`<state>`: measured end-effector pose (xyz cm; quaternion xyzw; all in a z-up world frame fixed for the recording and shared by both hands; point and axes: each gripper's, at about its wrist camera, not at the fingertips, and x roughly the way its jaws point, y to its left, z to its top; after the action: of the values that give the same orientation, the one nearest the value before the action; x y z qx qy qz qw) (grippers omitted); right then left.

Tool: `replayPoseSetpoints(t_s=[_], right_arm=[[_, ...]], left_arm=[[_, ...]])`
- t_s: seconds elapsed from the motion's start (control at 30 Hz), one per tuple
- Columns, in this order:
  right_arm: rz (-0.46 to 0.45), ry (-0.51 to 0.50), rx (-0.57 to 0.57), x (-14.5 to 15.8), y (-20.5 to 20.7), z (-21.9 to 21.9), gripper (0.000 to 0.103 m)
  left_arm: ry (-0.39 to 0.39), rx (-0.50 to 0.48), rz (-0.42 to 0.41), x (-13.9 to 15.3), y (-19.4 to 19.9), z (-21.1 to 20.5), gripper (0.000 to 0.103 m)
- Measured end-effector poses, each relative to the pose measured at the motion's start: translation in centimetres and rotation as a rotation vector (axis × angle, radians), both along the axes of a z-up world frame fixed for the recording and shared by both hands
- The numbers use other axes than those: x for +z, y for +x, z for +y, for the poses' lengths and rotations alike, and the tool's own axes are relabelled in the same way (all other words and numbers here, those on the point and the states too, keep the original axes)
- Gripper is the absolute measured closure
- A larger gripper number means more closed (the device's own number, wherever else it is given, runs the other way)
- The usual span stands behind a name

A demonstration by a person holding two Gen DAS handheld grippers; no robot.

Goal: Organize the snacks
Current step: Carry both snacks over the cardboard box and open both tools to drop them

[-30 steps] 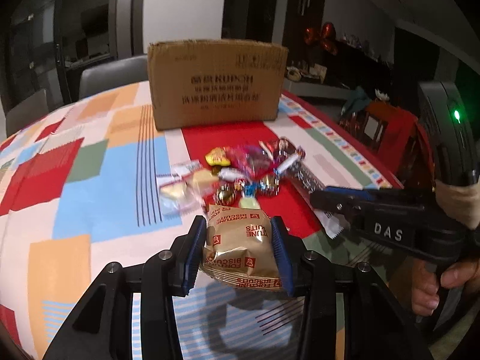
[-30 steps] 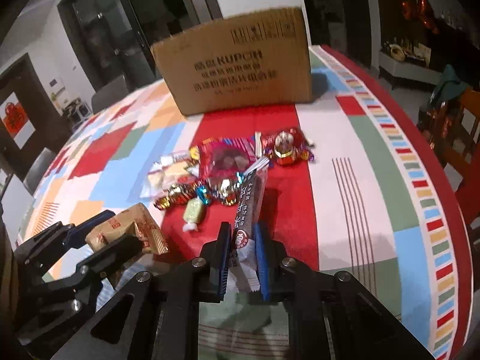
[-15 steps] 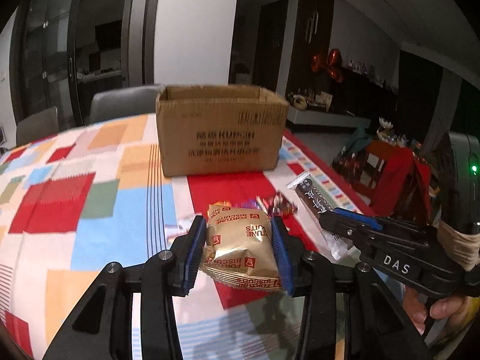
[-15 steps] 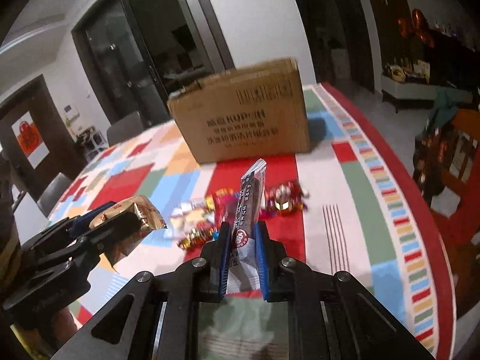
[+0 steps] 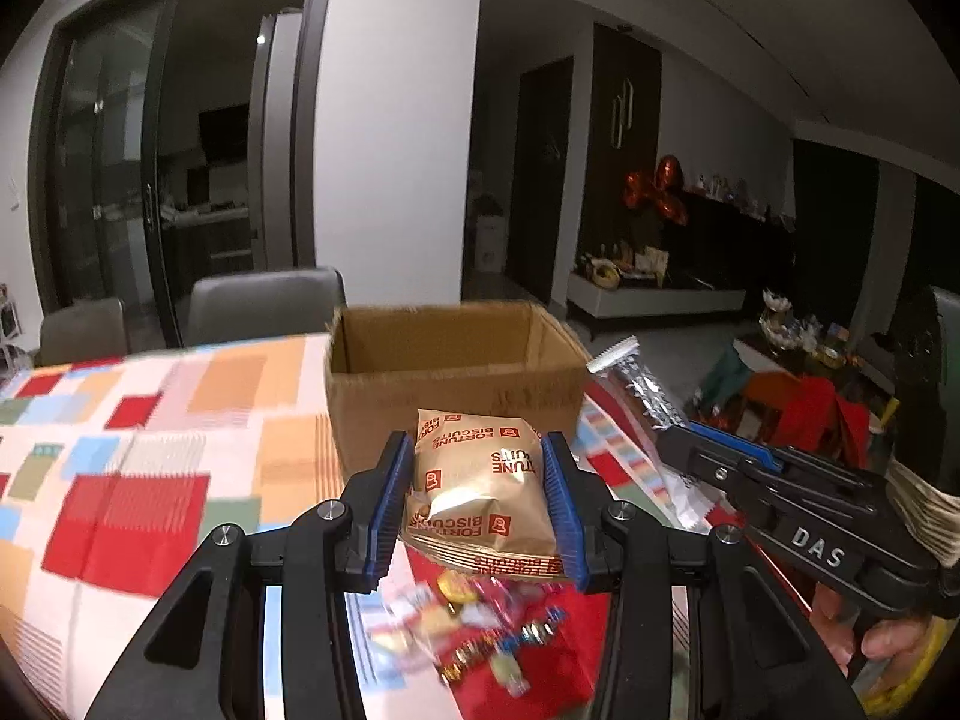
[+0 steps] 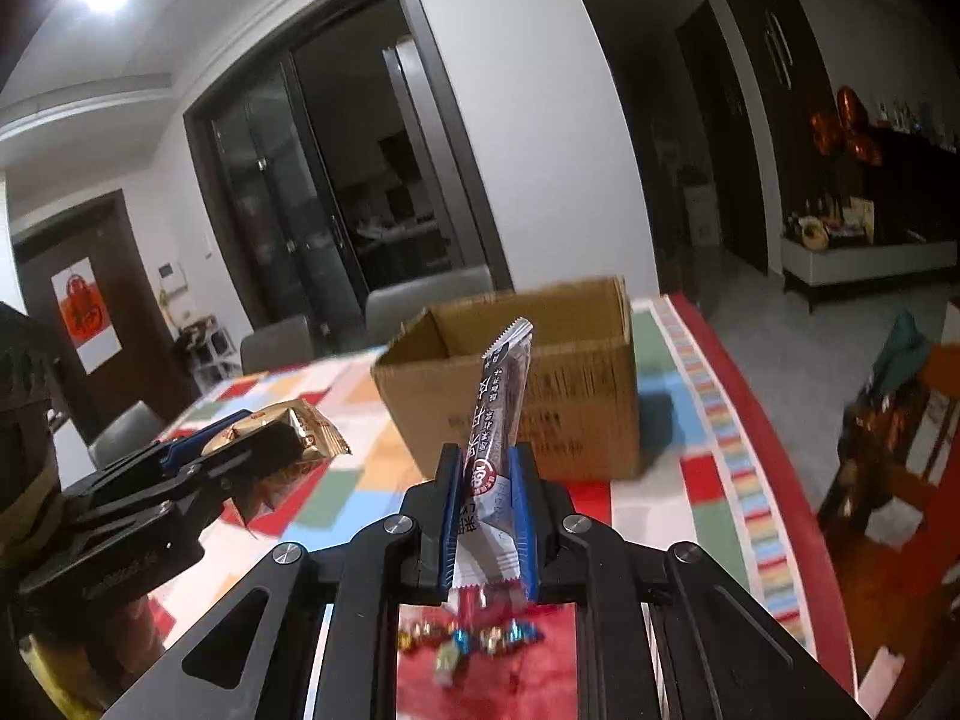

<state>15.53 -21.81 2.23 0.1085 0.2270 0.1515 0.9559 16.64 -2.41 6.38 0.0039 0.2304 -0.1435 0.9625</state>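
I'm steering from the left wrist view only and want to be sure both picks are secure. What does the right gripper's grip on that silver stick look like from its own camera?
Observer: The right gripper is shut on the stick snack near its lower end; most of the pack stands up above the pads.
Operator: Which side of the stick faces that camera?
Observer: A dark printed face with white characters and a red round logo.
Operator: Anything left of the cardboard box I can't see?
Observer: A dark door bearing a white poster with a red emblem.
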Motion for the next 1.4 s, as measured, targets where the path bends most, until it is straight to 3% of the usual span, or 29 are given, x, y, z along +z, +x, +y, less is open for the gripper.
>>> replayPoseSetpoints(t_s=[0.53,0.87,1.1,1.17,1.23,1.27,1.33,1.4], right_arm=[[-0.062,0.029,-0.008,3.2,8.2,0.3,0.086],[-0.036,-0.005,0.008,3.9,13.8,0.5,0.086],[-0.018,-0.038,0.005,2.7,16.9,0.6,0.086],[-0.008,-0.044,0.005,2.3,17.7,0.9,0.086],[-0.006,-0.046,-0.003,2.0,18.5,1.0,0.085],[-0.006,-0.052,-0.005,1.9,18.8,1.0,0.084],[0.004,-0.069,-0.025,1.9,19.3,1.1,0.06],[0.005,-0.068,-0.042,1.8,19.2,0.7,0.059]], left_arm=[[0.019,0.029,-0.068,3.0,8.4,0.5,0.06],[0.016,-0.002,-0.011,2.8,15.3,0.0,0.06],[0.022,-0.005,0.022,1.4,19.1,-0.6,0.06],[0.031,0.003,0.02,0.7,20.1,-0.6,0.058],[0.041,0.024,0.013,0.4,20.8,-0.7,0.043],[0.049,0.032,0.013,0.2,21.1,-0.8,0.039],[0.045,0.04,0.019,0.0,21.4,-0.7,0.036],[0.038,0.055,0.033,0.0,21.2,-0.4,0.031]])
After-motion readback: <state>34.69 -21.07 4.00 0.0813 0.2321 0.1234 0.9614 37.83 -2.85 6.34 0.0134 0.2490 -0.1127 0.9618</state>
